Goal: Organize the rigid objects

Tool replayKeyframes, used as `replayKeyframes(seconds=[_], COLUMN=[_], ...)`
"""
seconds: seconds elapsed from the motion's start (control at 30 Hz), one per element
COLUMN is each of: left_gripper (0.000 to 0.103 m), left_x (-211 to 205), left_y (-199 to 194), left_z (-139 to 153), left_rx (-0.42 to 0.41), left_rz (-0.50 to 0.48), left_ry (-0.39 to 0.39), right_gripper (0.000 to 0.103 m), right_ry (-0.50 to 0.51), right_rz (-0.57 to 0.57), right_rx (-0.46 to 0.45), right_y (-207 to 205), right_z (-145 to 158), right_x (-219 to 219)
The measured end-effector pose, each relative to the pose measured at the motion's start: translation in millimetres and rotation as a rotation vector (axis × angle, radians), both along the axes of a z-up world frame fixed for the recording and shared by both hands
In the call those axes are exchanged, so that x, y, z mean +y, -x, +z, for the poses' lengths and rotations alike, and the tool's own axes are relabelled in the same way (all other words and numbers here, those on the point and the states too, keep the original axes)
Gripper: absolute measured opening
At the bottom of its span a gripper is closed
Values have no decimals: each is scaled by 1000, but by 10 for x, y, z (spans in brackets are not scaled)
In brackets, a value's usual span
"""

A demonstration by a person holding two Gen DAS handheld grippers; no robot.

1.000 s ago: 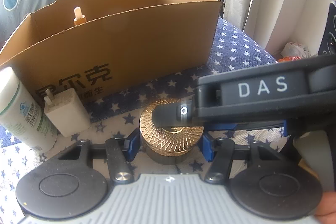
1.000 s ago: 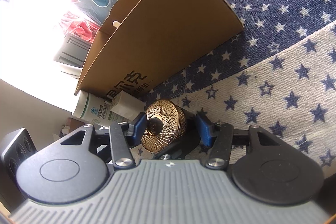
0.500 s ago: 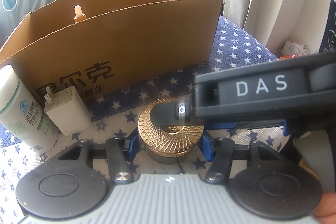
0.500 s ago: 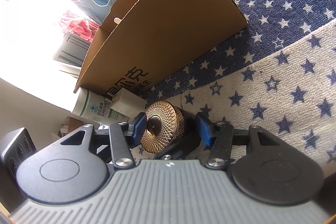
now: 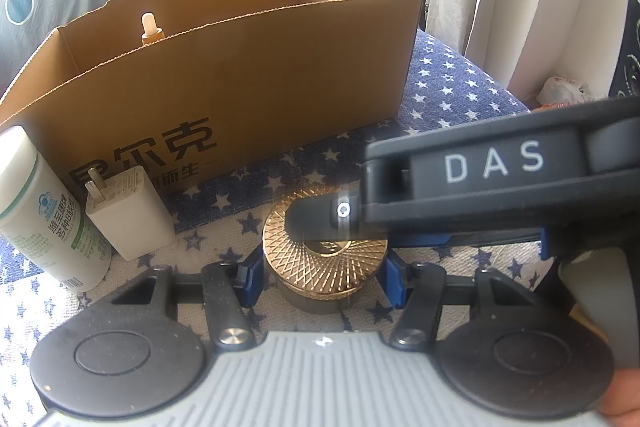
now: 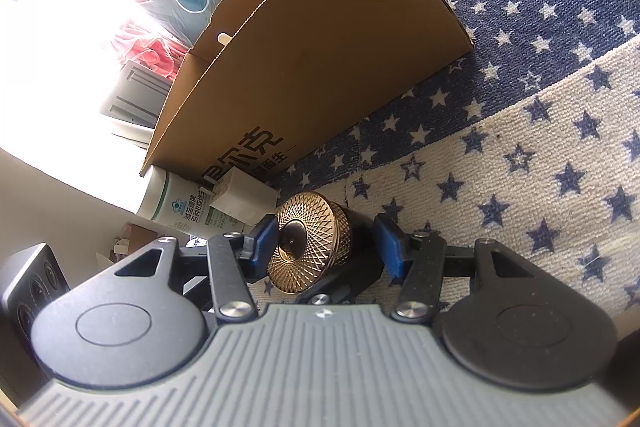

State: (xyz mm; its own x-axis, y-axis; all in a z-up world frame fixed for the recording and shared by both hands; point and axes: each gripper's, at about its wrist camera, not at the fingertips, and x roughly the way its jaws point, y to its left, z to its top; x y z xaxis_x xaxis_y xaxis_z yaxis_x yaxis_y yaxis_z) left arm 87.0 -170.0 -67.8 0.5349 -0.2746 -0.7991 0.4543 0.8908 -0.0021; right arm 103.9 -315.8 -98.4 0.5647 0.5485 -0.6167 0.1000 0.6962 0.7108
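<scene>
Left gripper [image 5: 324, 277]: jaws half apart, blue pads clamped on the dark base of the gold-lidded jar [image 5: 325, 259]. Right gripper [image 6: 326, 247]: jaws half apart, straddling the jar's lid; contact cannot be judged. Beyond the jaws: white charger [image 5: 128, 213], white bottle [image 5: 44, 211], cardboard box [image 5: 224, 83].

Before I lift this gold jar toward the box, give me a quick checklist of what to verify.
1. Left gripper pads against the gold-lidded jar: ok, one on each side.
2. Right gripper grip on the jar: cannot tell; one pad meets the lid rim, the other side is in shadow.
3. Jar upright on the star-patterned cloth: ok.
4. Cardboard box open on top: ok; only a dropper bottle shows inside, at the far left.
5. White charger and white bottle clear of the jar: ok, they stand apart to its left, by the box front.
</scene>
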Motion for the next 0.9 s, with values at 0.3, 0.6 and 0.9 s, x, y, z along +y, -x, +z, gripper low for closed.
replayKeyframes(seconds=[0.3,0.6,0.9], left_gripper=[58,57,57], left_x=[-4,-5,1], left_y=[-1,-42,-50], left_z=[-4,-54,-46], left_rx=[1,26,27], left_rz=[-2,1,2], left_ry=[-3,-14,-11], right_gripper=[53,54,54], right_ry=[0,0,-2], right_rz=[0,0,0], right_rx=[0,0,0], right_y=[-1,2,5], right_z=[-1,-6,-11], right_x=[3,6,4])
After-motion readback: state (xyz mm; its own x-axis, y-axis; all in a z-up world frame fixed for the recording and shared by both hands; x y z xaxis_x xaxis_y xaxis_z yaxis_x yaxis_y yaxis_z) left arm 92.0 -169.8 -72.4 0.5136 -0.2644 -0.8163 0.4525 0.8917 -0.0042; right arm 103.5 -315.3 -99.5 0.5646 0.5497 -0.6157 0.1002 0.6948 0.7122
